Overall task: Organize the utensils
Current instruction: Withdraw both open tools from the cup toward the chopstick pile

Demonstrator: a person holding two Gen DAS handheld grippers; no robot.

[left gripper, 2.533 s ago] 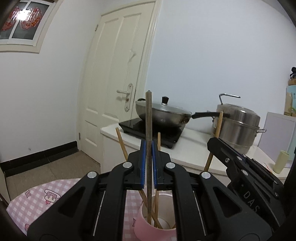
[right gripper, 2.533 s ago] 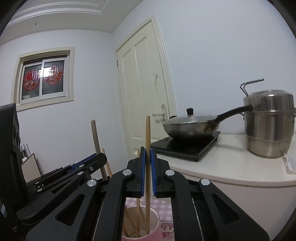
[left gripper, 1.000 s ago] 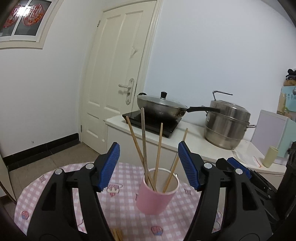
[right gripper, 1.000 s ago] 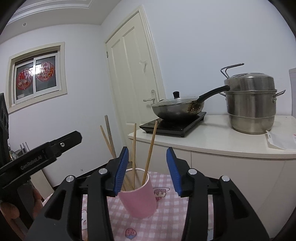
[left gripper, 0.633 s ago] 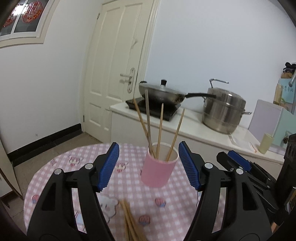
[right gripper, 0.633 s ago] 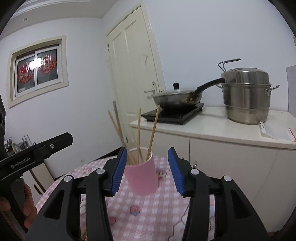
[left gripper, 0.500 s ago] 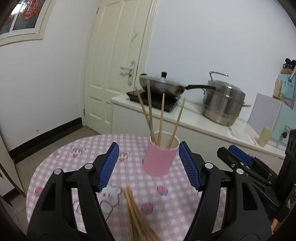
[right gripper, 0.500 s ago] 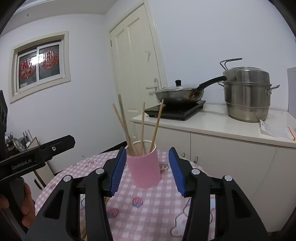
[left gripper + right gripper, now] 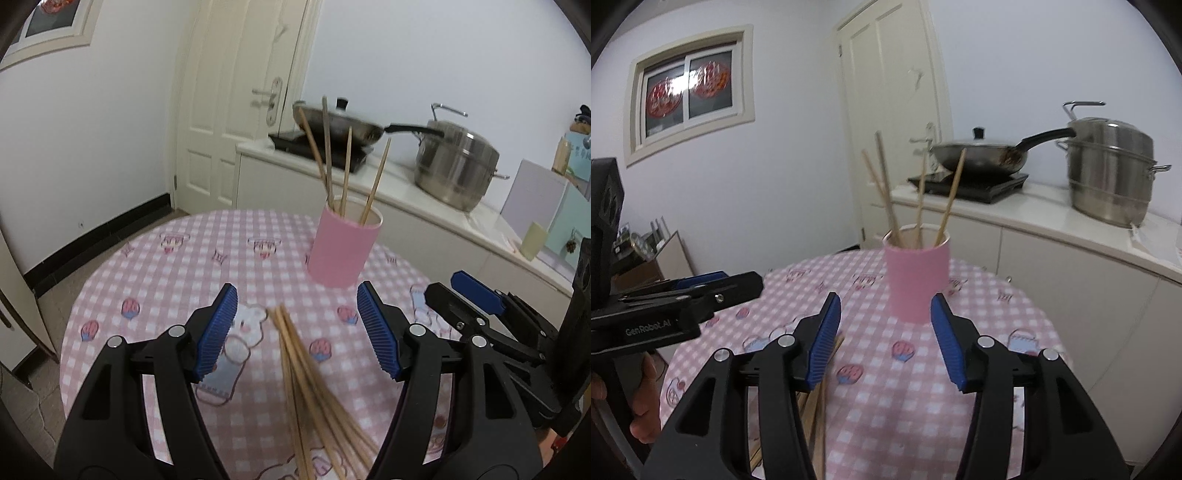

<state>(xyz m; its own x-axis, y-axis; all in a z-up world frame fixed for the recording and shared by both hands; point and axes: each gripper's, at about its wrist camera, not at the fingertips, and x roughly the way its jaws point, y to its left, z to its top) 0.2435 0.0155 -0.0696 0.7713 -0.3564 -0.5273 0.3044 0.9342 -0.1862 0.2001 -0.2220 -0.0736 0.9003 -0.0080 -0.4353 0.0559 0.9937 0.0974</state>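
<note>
Left wrist view shows both grippers, left gripper and right gripper, wide open and empty above the loose chopsticks on the worktop, so picking another for the pink cup looks next.

We were in a home kitchen: beyond the left gripper stood a white counter carrying a lidded wok on an induction hob and a steel steamer pot, with a panelled door off to its left
</note>
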